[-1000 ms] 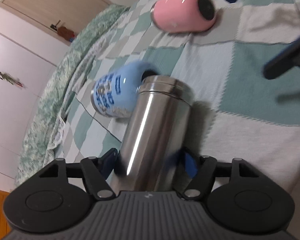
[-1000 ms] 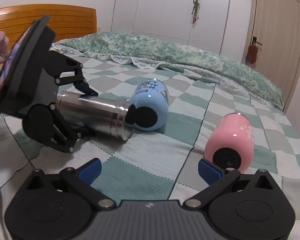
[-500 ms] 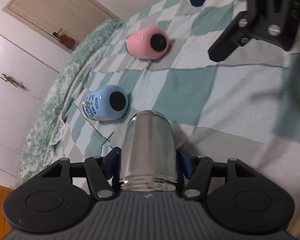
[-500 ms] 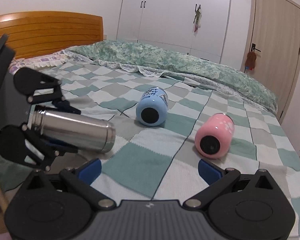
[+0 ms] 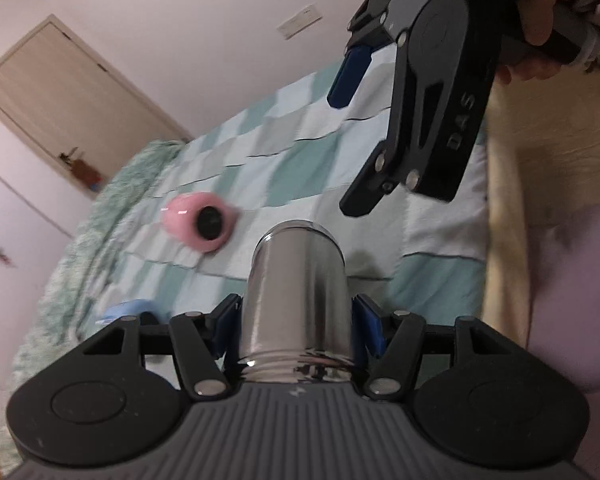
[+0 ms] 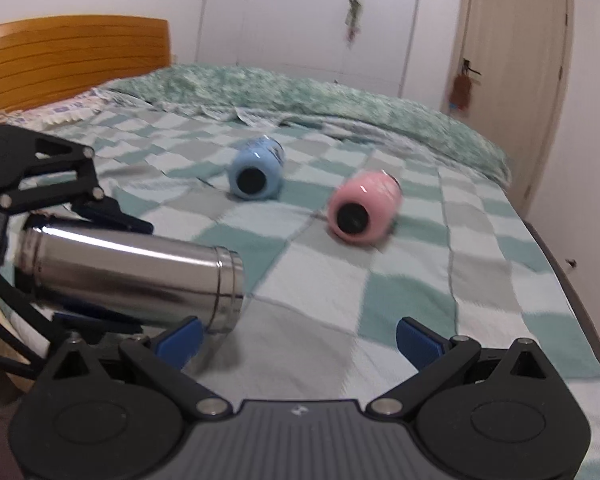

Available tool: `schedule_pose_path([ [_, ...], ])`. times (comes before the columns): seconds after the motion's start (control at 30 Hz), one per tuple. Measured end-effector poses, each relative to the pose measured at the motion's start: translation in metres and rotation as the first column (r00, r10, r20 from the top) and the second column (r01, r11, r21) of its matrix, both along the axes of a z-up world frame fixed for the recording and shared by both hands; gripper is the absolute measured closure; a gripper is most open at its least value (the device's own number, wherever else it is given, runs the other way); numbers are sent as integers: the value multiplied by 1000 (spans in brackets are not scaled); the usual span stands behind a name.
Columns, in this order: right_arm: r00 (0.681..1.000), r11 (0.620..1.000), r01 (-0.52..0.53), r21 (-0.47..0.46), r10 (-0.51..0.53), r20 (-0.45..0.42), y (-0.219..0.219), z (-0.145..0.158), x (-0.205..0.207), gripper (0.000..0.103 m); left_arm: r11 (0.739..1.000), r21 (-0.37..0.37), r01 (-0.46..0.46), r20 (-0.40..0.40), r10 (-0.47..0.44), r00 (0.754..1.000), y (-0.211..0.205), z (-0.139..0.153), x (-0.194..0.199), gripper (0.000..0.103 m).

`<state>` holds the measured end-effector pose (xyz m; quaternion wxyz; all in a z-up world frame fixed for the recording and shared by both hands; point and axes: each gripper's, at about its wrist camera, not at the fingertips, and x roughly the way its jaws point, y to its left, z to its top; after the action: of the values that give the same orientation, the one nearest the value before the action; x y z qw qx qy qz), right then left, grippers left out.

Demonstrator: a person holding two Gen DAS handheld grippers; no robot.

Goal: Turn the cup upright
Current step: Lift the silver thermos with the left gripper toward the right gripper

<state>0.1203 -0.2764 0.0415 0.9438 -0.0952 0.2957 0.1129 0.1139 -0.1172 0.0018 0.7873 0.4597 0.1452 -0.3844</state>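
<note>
— Where do we have the steel cup point(image 6: 132, 268)?

— In our left tongs point(image 5: 296, 330), clamped near its threaded mouth, held above the checked bed point(image 6: 400, 288). Its long axis lies nearly level, closed base pointing away from us.

— And our right tongs point(image 6: 298, 338)?

— Spread wide, holding nothing. The pink cup point(image 6: 364, 208) and blue cup point(image 6: 256, 168) lie blurred farther off; the steel cup's mouth is hidden.

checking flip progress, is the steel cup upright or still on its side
On its side: the steel cup lies roughly level in the left gripper, above the bed.
</note>
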Motion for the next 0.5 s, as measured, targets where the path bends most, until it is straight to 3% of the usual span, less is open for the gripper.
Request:
schedule_pose_path([
  [0.1, 1000, 1000, 11, -12, -11, -26, -5, -6, -8, 0, 1000, 14, -13, -26, 14, 1000, 2, -15, 12, 41],
  [0.27, 998, 999, -34, -34, 33, -45, 5, -9, -10, 0, 990, -14, -141, -115, 139, 984, 24, -15, 42, 37],
  [0.33, 997, 997, -66, -40, 65, -46, 12, -7, -9, 0, 982, -43, -182, -138, 175, 975, 33, -8, 43, 26],
  [0.4, 993, 992, -110, -57, 107, -46, 22, -5, -7, 0, 972, -73, -222, -145, 210, 967, 41, 0, 39, 5],
  [0.5, 984, 978, -176, -108, 171, -52, 39, -1, -2, 0, 953, -117, -279, -192, 254, 948, 56, 12, 30, 0],
])
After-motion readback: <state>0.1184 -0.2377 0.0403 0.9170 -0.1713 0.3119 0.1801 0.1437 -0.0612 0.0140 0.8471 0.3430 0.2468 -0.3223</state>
